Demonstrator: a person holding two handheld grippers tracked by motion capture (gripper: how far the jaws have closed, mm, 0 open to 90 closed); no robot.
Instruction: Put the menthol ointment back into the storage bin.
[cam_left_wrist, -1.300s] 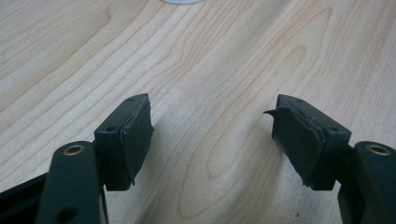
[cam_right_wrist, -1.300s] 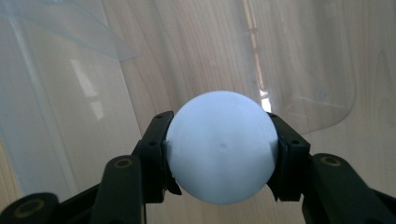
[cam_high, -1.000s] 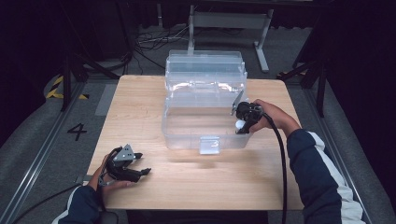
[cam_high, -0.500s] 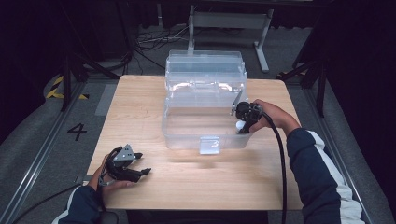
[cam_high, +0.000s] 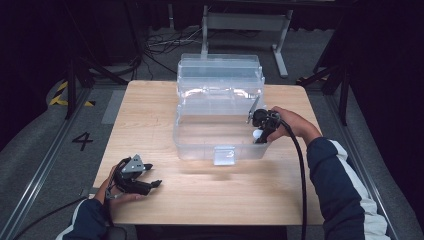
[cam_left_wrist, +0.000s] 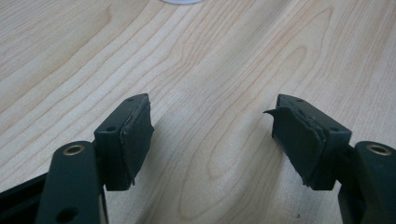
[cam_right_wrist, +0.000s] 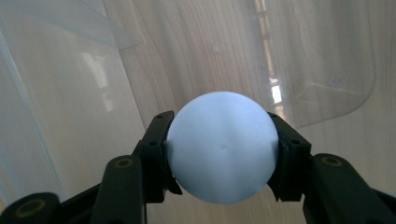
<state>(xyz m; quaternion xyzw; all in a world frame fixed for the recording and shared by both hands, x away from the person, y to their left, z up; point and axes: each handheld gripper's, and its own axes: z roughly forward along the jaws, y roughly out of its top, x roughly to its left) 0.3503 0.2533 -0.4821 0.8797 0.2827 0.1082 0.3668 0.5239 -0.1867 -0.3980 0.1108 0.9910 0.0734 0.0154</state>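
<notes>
Nothing had really budged over the last second, so the drop looked paused. The right gripper (cam_high: 260, 134) sat clamped on the pale blue ball (cam_right_wrist: 222, 147), down inside the clear plastic bin (cam_high: 200, 145) at its 3 o'clock wall. A ball has no long axis or facing. The left gripper (cam_high: 150, 175) idled at the table's (cam_high: 200, 200) 8 o'clock, jaws apart and empty.

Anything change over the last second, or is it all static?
No visible change. The right tongs stay shut on the pale ball over the clear plastic box, and the left tongs stay open with nothing between them, low over the wooden table.
</notes>
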